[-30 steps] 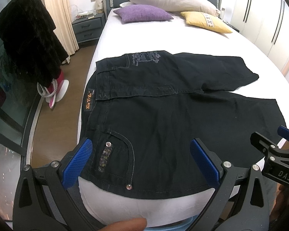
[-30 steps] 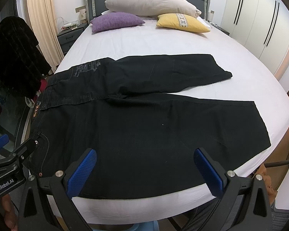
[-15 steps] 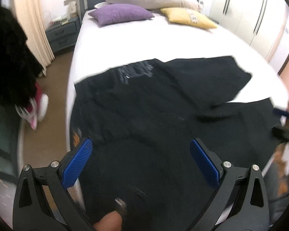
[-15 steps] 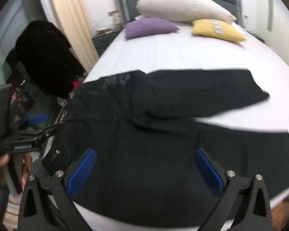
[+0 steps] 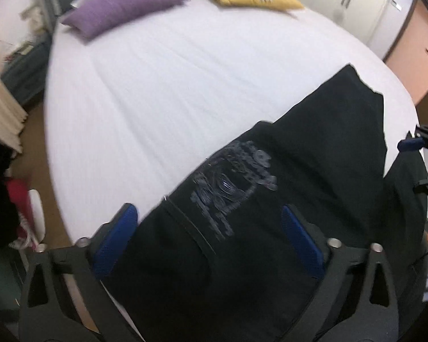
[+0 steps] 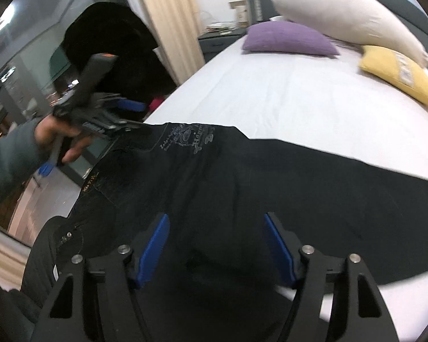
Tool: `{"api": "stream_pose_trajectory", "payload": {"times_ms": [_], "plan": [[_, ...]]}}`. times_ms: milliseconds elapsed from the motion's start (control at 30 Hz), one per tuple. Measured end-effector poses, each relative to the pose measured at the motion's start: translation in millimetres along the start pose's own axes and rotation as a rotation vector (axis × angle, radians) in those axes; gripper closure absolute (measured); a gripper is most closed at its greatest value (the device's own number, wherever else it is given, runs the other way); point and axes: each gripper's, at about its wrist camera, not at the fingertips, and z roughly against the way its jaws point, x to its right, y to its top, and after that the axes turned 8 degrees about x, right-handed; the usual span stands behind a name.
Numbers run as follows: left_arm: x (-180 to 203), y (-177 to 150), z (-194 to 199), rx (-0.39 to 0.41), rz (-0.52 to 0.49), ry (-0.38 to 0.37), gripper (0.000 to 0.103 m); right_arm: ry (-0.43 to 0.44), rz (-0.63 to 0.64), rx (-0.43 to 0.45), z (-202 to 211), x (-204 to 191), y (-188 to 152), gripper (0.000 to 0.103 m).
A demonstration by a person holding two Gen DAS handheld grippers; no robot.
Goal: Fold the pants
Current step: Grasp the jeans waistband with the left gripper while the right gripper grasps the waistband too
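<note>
- Lying flat on the white bed point(image 5: 162, 91), the black pants point(image 5: 285, 199) fill the lower middle of both views; the long axis runs from the waistband at lower left to the leg hems at right
- Left hand-held gripper point(image 5: 211, 236), lower centre, straddles the waistband by the grey print; jaws closing, pads not yet pressing cloth
- Right hand-held gripper point(image 6: 216, 248) hangs over the legs, jaws closing, nothing clamped
- Judging by position, the left is nearer the waistband, the right nearer the hems
</note>
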Motion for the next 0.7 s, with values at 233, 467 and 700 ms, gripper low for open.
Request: {"api": "stream_pose_trajectory", "payload": {"times_ms": [233,467,700], "plan": [[-32.0,7.1,-52.4,-0.147,-0.031,-0.085,0.029,0.066,0.034,-0.038,-32.2,24.4,13.0,0.037],[-58.1,12.0,-59.7,-0.183,0.033,-0.123,0.077,0.107,0.071,-0.07,-53.4,33.6,33.7,0.038],[-53.1,-1.5,-23.6,-0.088,0.04,-0.11,0.093,0.111,0.13,-0.095,-75.9,34.4,65.8,0.039]]}}
